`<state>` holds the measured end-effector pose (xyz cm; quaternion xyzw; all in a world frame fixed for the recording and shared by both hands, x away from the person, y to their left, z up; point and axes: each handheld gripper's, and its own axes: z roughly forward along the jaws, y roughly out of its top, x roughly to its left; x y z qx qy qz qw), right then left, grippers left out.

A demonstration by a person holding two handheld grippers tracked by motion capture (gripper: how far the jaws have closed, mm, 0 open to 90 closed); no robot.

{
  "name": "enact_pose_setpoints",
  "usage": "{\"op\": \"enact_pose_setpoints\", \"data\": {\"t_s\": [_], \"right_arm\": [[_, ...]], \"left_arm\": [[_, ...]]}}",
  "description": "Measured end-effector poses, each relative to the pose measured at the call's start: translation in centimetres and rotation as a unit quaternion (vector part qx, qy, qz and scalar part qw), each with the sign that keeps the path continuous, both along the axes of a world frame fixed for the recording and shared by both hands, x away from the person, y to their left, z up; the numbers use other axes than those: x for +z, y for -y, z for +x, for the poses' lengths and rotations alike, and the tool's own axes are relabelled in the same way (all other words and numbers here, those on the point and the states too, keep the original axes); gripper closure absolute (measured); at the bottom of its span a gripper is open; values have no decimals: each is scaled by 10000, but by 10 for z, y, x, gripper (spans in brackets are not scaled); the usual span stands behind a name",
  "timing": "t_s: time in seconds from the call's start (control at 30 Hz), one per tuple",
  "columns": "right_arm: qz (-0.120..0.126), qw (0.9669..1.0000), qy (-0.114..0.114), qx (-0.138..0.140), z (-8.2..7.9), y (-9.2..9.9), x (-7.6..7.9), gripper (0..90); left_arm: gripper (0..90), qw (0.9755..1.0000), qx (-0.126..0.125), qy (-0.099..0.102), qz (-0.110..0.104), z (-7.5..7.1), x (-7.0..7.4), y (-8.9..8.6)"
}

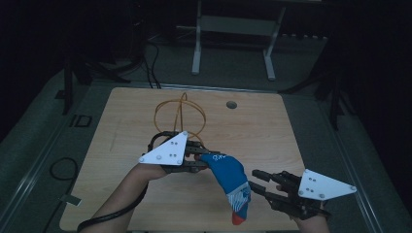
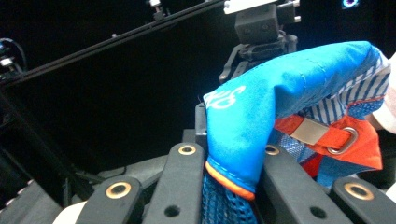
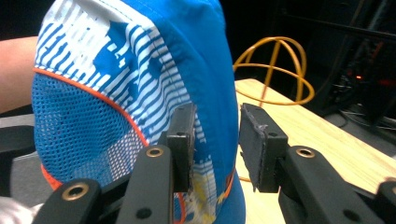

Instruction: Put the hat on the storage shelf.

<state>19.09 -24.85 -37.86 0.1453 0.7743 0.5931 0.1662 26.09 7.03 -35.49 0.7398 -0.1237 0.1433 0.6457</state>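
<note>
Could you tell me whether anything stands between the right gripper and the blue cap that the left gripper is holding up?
Nothing visible does. The blue cap hangs from the left gripper, whose jaws are clamped on its edge. The right gripper sits just beside it with its jaws apart; in the right gripper view the cap's fabric lies right at its fingertips, with no object between.

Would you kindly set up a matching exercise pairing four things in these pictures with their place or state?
Things:
1. cap
2. left gripper
3. right gripper
4. wire frame

Place or state:
A. jaws apart, beside the cloth, not pressing it
B. orange, standing on the table behind the grippers
C. blue, hanging from one gripper
D. shut on the cloth

Pairs: 1-C, 2-D, 3-A, 4-B
</note>
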Motion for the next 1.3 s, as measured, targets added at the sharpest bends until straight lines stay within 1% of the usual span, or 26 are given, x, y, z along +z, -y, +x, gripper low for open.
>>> {"op": "enact_pose_setpoints", "data": {"t_s": [0.03, 0.07, 0.13, 0.17, 0.3, 0.4, 0.47, 0.53, 0.57, 0.6, 0.63, 0.7, 0.77, 0.8, 0.87, 0.93, 0.97, 1.03, 1.07, 1.1, 1.17, 1.2, 1.23, 1.3], "right_arm": [[10, 10000, -11, 47, 0, -1, 0, 650], [11, 10000, -22, 70, 0, -3, 0, 649], [-57, 9999, -31, 116, 1, -7, 0, 640], [-69, 9999, -47, 138, 2, -9, -1, 640], [-68, 9996, -114, 243, 5, -15, -2, 638], [-71, 9995, -120, 269, 5, -16, -2, 669], [-104, 9996, -104, 256, 5, -16, -1, 727], [-107, 9996, -92, 242, 5, -16, -1, 742], [-115, 9996, -87, 223, 5, -16, -1, 809], [-58, 9999, -32, 86, 4, -15, 0, 892], [-44, 9999, -52, 75, 4, -14, 0, 897], [-17, 10000, -8, -28, 4, -13, 1, 900], [16, 10000, 4, -60, 4, -11, 2, 900], [43, 9999, 23, -90, 5, -11, 2, 900], [49, 9999, 13, -105, 6, -9, 4, 900], [70, 9998, 21, -174, 7, -7, 5, 900], [70, 9998, 24, -187, 7, -7, 6, 900], [101, 9996, 7, -247, 9, -5, 6, 900], [86, 9996, 21, -279, 10, -4, 7, 900], [90, 9995, 13, -312, 10, -3, 7, 900], [123, 9994, -7, -331, 12, -1, 8, 900], [150, 9992, 4, -367, 13, 0, 9, 900], [155, 9991, -6, -384, 13, 2, 10, 900], [169, 9990, 12, -421, 14, 3, 12, 900]], "left_arm": [[865, 10000, -67, -16, 19, -1, 0, 1], [865, 9999, -107, 12, 43, -2, -1, 3], [864, 9998, -175, -10, 65, -4, -1, 7], [864, 9998, -198, 24, 58, -5, -2, 9], [864, 9995, -313, -21, -13, -6, -3, 14], [864, 9993, -363, 9, -63, -7, -3, 14], [864, 9995, -324, 30, -16, -7, -3, 15], [863, 9995, -313, 14, 2, -7, -3, 14], [863, 9996, -266, -18, 52, -6, -4, 13], [863, 9997, -255, -32, 37, -6, -4, 13], [863, 9997, -234, -70, 38, -6, -5, 12], [863, 9999, -154, -26, 61, -6, -7, 11], [862, 9999, -125, -9, 55, -6, -9, 10], [862, 9999, -96, -61, 65, -5, -9, 10], [861, 9999, -68, -80, 85, -5, -10, 10], [858, 9998, -8, -93, 183, -4, -12, 11], [853, 9998, 45, -89, 196, -4, -13, 10], [843, 9993, 229, -128, 254, -3, -14, 10], [838, 9991, 298, -130, 279, -2, -15, 9], [831, 9987, 366, -174, 311, -2, -15, 9], [822, 9981, 452, -192, 371, -1, -16, 8], [804, 9976, 503, -200, 437, -1, -16, 8], [803, 9968, 591, -170, 506, -2, -16, 8], [789, 9950, 762, -224, 608, -3, -15, 9]]}}
